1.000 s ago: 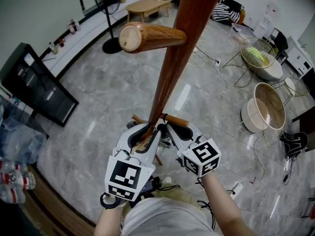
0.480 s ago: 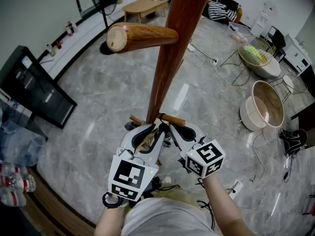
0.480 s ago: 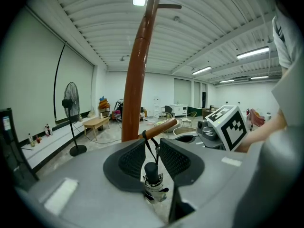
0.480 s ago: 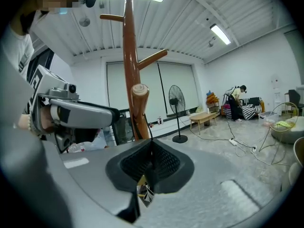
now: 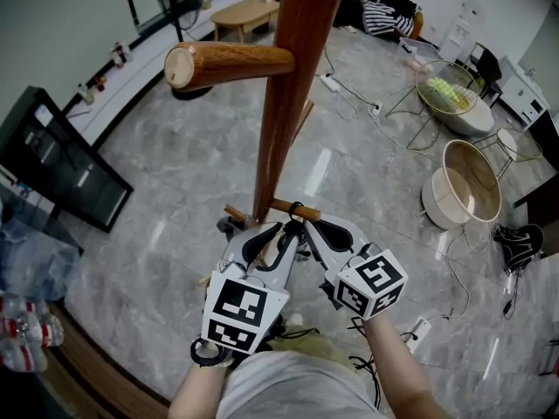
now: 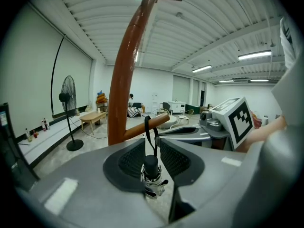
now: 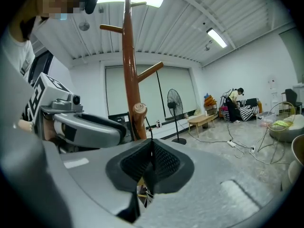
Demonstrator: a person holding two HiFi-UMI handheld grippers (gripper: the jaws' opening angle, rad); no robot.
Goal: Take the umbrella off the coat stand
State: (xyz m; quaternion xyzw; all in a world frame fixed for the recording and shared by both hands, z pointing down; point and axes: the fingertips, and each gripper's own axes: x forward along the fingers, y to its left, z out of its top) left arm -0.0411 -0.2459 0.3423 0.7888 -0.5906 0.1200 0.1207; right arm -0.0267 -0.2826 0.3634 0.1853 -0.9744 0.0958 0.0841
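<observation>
The umbrella (image 6: 151, 168) is hanging by its strap (image 6: 146, 127) from a low peg (image 5: 284, 205) of the coat stand (image 5: 284, 94). Its handle is being clamped by the left gripper (image 6: 152, 141), probably to carry the weight. The strap is being pinched by the right gripper (image 7: 152, 141), seemingly so that the loop can be slid off the peg.

Your left gripper (image 5: 275, 232) and right gripper (image 5: 307, 230) are smooth grey plastic shells with black ribbed pads (image 6: 130, 159). Each one carries a white cube (image 5: 240, 312) printed with black square markers. You're wearing a light grey short-sleeved tee (image 5: 288, 393).
</observation>
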